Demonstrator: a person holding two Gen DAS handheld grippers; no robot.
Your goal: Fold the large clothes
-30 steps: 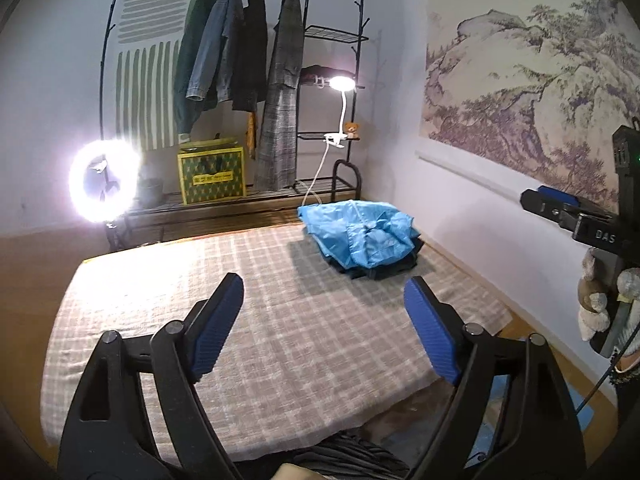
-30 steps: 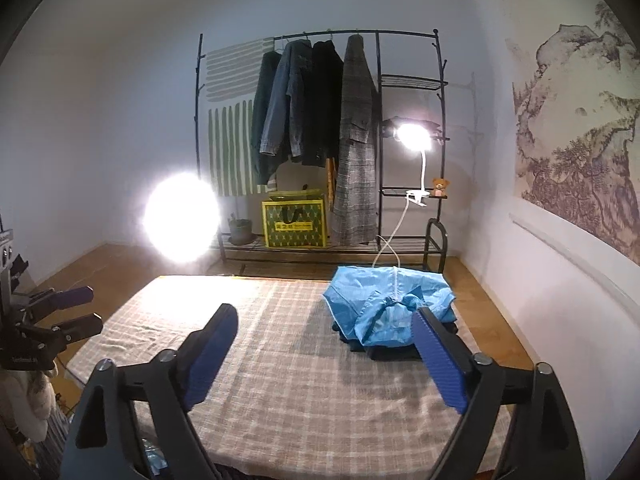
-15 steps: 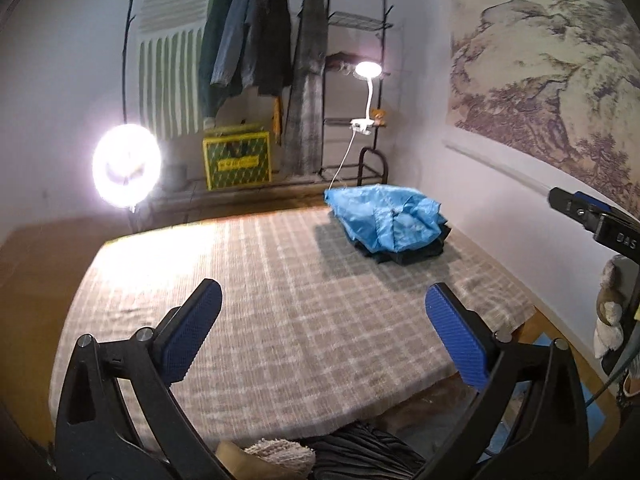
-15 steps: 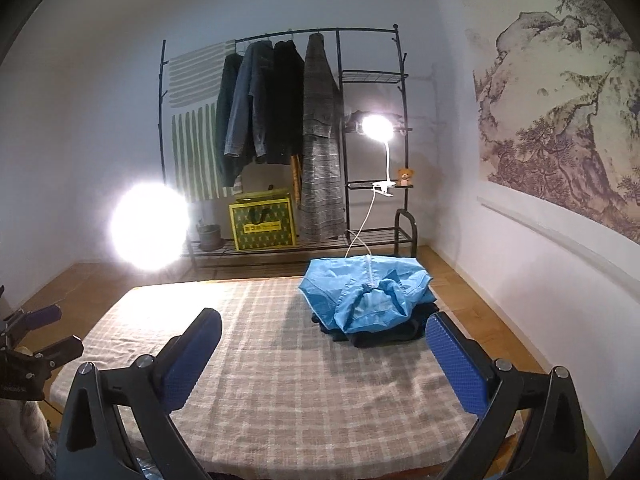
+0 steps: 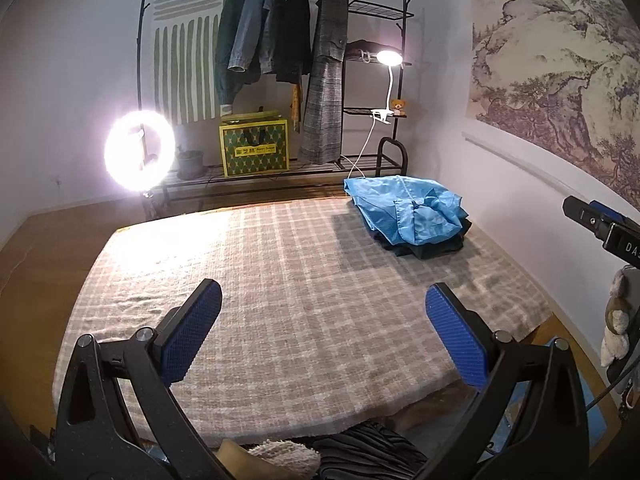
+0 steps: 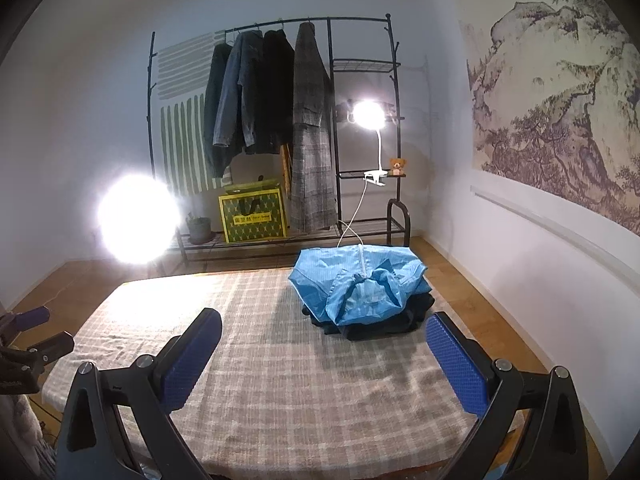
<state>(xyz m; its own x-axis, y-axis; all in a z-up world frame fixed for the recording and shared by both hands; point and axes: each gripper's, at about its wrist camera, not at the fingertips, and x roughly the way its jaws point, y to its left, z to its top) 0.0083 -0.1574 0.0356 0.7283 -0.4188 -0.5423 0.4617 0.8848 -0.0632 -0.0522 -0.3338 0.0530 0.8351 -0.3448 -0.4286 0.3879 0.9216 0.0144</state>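
Note:
A folded light-blue jacket (image 5: 408,210) lies on a stack of dark folded clothes (image 5: 432,246) at the far right corner of the checked bedspread (image 5: 280,280). My left gripper (image 5: 324,320) hangs open over the near edge of the bed, nothing between its blue pads. In the right wrist view the same blue jacket (image 6: 360,284) tops the dark stack (image 6: 384,322), just beyond my right gripper (image 6: 324,344), which is open and holds nothing. More crumpled dark and pale fabric (image 5: 344,452) shows at the bottom of the left wrist view, below the bed's edge.
A black clothes rack (image 6: 276,120) with hanging coats stands behind the bed, with a yellow-green box (image 6: 254,218), a clip lamp (image 6: 368,116) and a bright ring light (image 6: 136,218). A wall with a landscape mural (image 5: 560,88) runs along the right. The other gripper (image 5: 600,224) shows at the right edge.
Both grippers' jaws have spread wider. Both views have tipped down, so the bed fills more of each frame and the rack sits higher.

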